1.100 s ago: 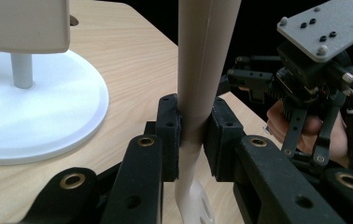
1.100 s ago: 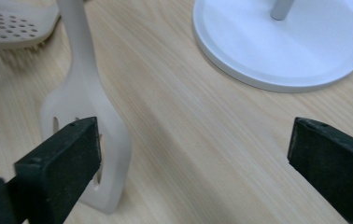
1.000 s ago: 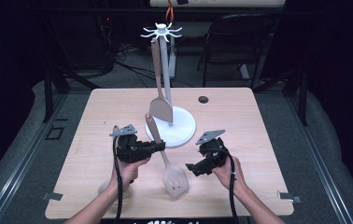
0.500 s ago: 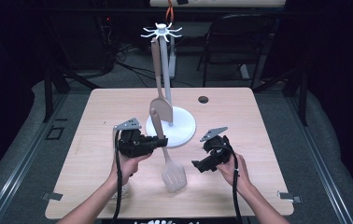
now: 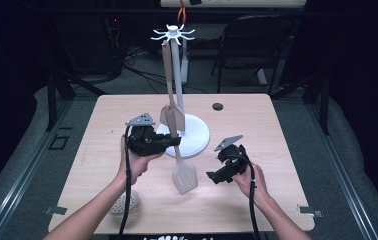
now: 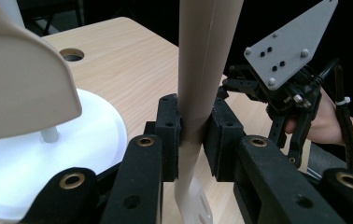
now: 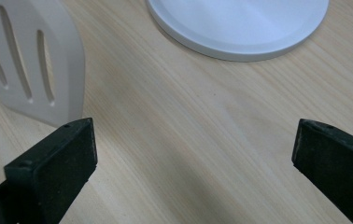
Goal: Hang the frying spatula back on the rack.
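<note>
While the wooden table (image 5: 277, 130) takes up most of the high view, a white utensil stand (image 5: 179, 75) rises from its middle on a round white base (image 5: 197, 137), with a ring of hooks at the top of the pole. From one hook hangs a beige turner (image 5: 168, 85), its blade low against the pole and just above the base.

Next in size is the slotted spatula (image 5: 183, 172), also beige. It is held nearly upright, handle up and slotted blade down, just in front of the stand's base on the person's side; the blade seems to be off the tabletop, though the high view does not make that gap certain. The left gripper (image 5: 174, 142) is clamped on the spatula's handle: in the left gripper view both black pads press against the narrow handle (image 6: 194, 93), one from each side, partway along its length.

Off to the right and apart from the spatula, the right gripper (image 5: 211, 176) sits low over the table in the person's hand. Its jaws stand wide with nothing between them; the right gripper view shows bare wood between the pads, the spatula's slotted blade (image 7: 30, 65) at upper left and the base's edge (image 7: 240, 28) above.

Near the far edge of the table lies a small dark round hole (image 5: 218, 106).
</note>
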Demonstrator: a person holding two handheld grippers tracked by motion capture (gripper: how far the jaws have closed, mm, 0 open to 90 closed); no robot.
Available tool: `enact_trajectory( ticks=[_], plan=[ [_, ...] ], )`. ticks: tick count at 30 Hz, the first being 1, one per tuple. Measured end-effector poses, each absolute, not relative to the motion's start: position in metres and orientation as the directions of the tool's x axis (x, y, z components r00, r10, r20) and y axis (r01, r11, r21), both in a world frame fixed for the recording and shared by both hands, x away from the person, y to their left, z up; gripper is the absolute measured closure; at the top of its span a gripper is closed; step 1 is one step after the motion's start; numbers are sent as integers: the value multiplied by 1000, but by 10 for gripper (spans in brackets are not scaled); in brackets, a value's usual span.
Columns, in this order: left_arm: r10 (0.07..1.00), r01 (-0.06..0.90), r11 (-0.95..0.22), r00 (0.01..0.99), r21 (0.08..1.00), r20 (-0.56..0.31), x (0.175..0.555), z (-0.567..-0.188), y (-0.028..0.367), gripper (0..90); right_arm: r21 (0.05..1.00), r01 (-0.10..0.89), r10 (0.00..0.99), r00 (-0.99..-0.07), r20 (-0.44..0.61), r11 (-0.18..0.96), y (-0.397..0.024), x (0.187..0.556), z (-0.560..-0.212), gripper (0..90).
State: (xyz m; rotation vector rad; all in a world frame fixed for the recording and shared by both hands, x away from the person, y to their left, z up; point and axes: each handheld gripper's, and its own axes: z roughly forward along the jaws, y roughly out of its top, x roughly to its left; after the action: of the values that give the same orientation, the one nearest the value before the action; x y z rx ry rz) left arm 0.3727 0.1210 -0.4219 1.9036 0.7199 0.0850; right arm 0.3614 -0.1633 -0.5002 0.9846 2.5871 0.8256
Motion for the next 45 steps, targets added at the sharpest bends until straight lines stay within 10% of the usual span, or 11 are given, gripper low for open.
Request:
enact_trajectory(
  ticks=[45],
  plan=[
    [533, 369, -327, 832, 870, -153, 430, -370, 105, 767, 570, 526, 661, -750, -40, 631, -159, 363, -506, 9]
  ],
)
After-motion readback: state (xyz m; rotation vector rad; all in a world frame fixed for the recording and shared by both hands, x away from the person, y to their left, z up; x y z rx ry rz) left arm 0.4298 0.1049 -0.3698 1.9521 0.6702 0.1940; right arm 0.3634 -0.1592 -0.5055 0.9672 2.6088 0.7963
